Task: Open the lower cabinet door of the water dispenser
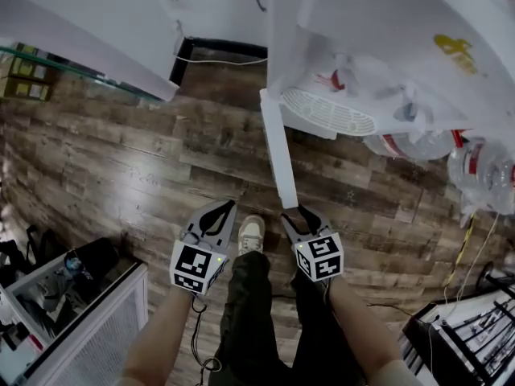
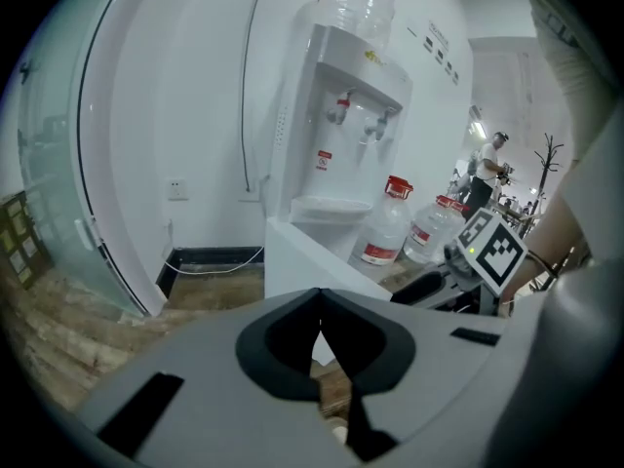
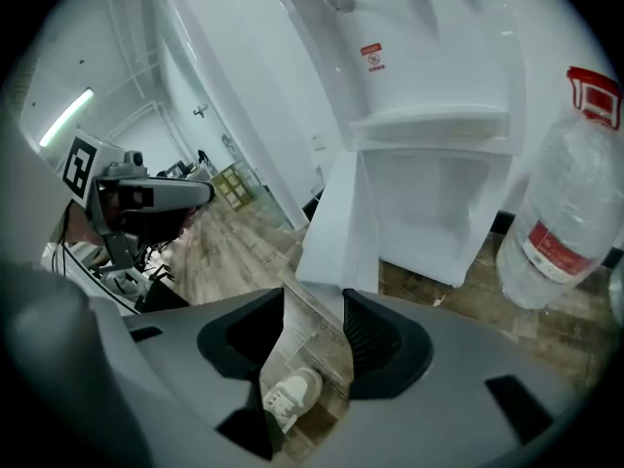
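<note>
The white water dispenser (image 1: 386, 47) stands at the upper right, with its lower cabinet door (image 1: 278, 151) swung out and seen edge-on over the wood floor. My right gripper (image 1: 302, 212) is at the door's free end. In the right gripper view its jaws stand apart around the door's (image 3: 336, 232) lower corner, and the pads do not press on it. Behind the door the cabinet's white inside (image 3: 429, 213) shows. My left gripper (image 1: 229, 205) hangs left of the door, shut and empty; its tips (image 2: 319, 300) meet in the left gripper view.
Large water bottles (image 1: 483, 175) stand on the floor right of the dispenser, one close to the open cabinet (image 3: 561, 222). A white panel with a glass edge (image 1: 88, 30) rises at the left. A person's shoe (image 1: 251, 233) is between the grippers. Racks stand at the lower left (image 1: 80, 312) and lower right (image 1: 467, 328).
</note>
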### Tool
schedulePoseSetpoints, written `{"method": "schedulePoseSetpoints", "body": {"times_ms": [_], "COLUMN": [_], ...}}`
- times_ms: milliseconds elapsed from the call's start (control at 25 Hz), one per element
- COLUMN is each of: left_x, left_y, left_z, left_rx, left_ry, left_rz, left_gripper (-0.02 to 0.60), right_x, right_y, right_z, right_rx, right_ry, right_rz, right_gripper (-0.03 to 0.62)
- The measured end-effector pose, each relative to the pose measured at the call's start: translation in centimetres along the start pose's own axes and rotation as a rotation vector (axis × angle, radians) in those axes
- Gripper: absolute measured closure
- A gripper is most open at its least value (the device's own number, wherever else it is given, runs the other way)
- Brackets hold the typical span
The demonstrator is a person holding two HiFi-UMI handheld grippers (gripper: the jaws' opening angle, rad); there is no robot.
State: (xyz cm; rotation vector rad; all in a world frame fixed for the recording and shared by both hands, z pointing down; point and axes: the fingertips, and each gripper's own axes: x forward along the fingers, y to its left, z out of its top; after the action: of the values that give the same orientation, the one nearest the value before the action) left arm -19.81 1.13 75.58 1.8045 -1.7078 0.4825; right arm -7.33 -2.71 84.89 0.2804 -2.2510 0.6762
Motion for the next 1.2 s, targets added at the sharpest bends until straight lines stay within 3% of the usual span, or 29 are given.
{"method": "schedulePoseSetpoints", "body": {"times_ms": [360, 800, 920, 1200], "left_x": [-2.2, -4.3, -5.2, -7.4], "left_y": [2.7, 5.5, 6.2, 6.0], "left_z": [-3.0, -4.2, -4.0, -0.8], "left_rx": [-0.053, -0.108, -0.109, -0.130], "left_ry": [0.044, 0.045, 0.050, 0.046], "left_rz": [0.042, 0.101, 0.113, 0.116], "left_gripper": [0.575, 0.575, 0.575, 0.575], "right_x": [4.9, 9.3, 9.0, 4.7], "right_y": [4.7, 10.4, 10.8, 10.0], "right_z": [2.7, 4.8, 5.3, 8.2], "right_rx": [0.015, 0.011, 0.009, 0.003], "right_ry": [0.068, 0.106, 0.110, 0.070], "right_rz": [0.064, 0.138, 0.145, 0.107], "right_gripper": [0.385, 0.408, 0.406, 0.465]}}
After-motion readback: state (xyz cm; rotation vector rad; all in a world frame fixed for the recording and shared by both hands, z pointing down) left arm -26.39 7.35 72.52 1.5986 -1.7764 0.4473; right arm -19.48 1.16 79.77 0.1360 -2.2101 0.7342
